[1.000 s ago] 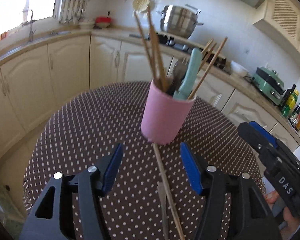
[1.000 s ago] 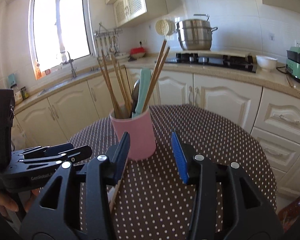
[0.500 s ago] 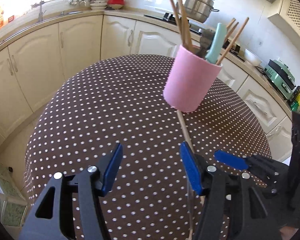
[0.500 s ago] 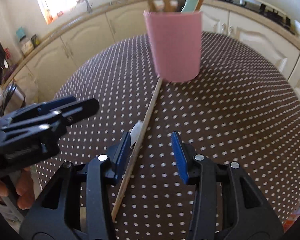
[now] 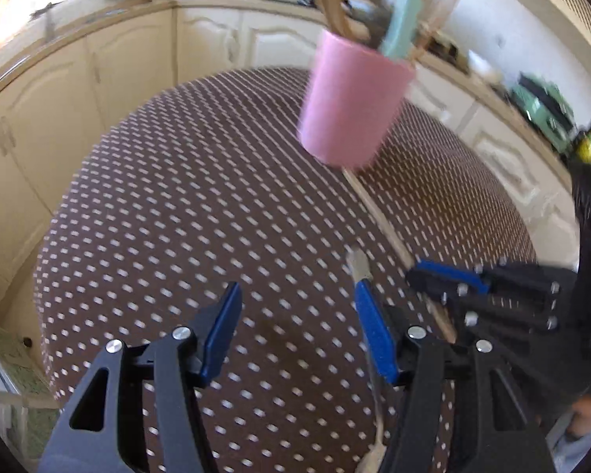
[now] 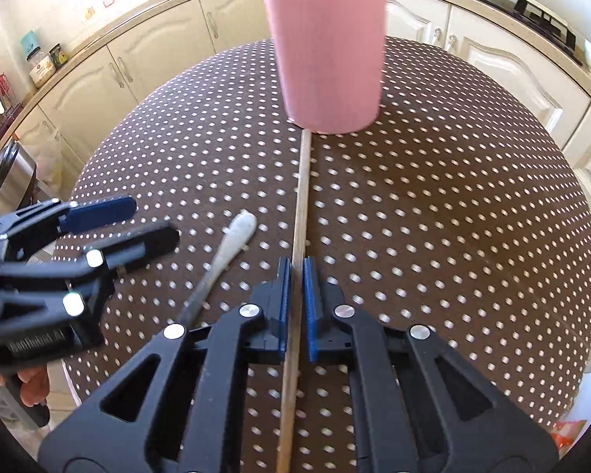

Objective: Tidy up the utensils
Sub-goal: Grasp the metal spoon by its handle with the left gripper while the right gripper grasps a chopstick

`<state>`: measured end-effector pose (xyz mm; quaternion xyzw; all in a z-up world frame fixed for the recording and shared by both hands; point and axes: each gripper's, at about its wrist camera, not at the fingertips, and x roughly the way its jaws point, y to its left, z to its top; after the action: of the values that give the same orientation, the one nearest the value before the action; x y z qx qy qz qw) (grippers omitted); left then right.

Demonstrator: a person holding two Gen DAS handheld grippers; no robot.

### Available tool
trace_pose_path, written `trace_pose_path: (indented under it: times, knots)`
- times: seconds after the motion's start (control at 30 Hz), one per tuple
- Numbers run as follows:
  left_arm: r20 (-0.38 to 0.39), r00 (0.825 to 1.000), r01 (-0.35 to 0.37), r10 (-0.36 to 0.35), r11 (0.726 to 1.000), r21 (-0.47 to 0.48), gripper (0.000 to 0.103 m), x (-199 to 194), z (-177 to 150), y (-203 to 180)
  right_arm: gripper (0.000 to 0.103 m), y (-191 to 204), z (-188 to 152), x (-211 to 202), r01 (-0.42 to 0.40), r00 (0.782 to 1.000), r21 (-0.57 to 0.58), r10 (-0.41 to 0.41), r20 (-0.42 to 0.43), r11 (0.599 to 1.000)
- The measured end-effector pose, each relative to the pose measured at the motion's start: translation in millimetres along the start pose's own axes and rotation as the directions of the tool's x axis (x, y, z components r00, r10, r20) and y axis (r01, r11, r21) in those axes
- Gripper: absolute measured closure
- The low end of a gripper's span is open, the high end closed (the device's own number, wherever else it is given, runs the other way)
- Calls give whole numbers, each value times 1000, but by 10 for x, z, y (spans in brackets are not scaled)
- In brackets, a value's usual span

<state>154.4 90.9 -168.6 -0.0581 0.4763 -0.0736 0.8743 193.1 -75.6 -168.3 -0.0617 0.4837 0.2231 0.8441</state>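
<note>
The right tongs are clamped on a wooden chopstick lying on the dotted bench; the left tongs gape wide over a spoon; beyond, a pink cup holds chopsticks and a mint-handled utensil; no writing is legible.

L wrist view motion-blurred, so utensils in the cup can't be ID'd; R wrist view crops their tops at top edge, stick runs off bottom edge, spoon handle hidden behind gripper body.
</note>
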Motion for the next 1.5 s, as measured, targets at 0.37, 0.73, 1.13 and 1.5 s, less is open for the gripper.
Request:
trace_pose_path:
  times: [0.37,0.73,1.13,1.5]
  knots:
    - [-70,986,-132,148,971,197,46,143,-140,-522,95,-196,-149,-174,-10,999,12,11,-41,1000]
    - [-55,994,-82,94,978,189,95,309,102,-555,95,-181,-114,-148,-9,999,19,10,-50,1000]
    - [-79,996,-32,40,994,100,73,345,275,-309,95,-191,-80,-133,2,998,24,0,-61,1000]
    - [-73,994,-66,75,991,113,95,519,309,-394,95,-133,59,-19,12,993,-9,-13,-114,1000]
